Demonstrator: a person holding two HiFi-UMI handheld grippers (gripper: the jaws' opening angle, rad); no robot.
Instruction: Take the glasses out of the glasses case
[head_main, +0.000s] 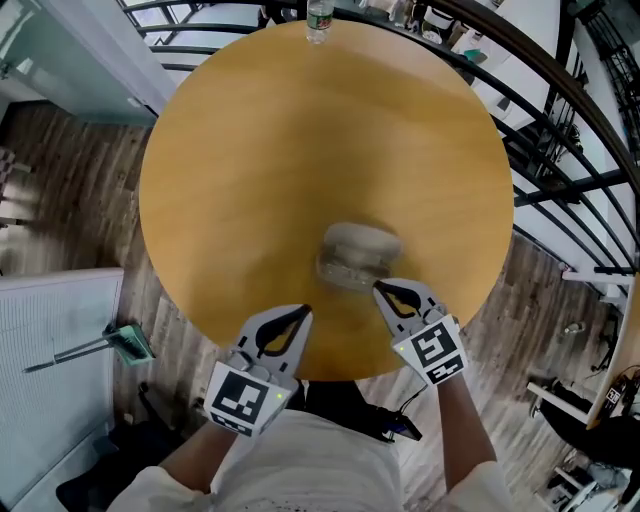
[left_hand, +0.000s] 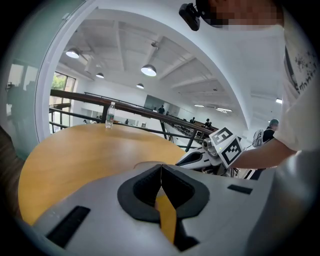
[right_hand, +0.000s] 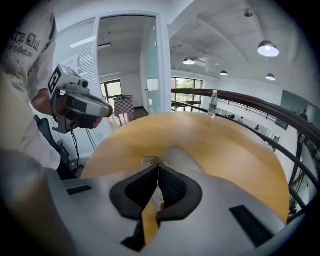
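A grey glasses case (head_main: 354, 256) lies on the round wooden table (head_main: 250, 180), toward its near edge. It is blurred in the head view, so I cannot tell whether its lid is up, and no glasses show. My right gripper (head_main: 379, 288) is shut, its tips right at the case's near right edge. In the right gripper view the case (right_hand: 182, 156) sits just beyond the shut tips (right_hand: 158, 165). My left gripper (head_main: 303, 314) is shut and empty, a short way in front of and left of the case. In the left gripper view the case (left_hand: 145, 164) peeks over the jaws.
A water bottle (head_main: 318, 20) stands at the table's far edge. Dark railings (head_main: 560, 130) run behind and to the right of the table. A long-handled brush (head_main: 128, 342) lies on the wood floor at the left, beside a white panel (head_main: 50, 370).
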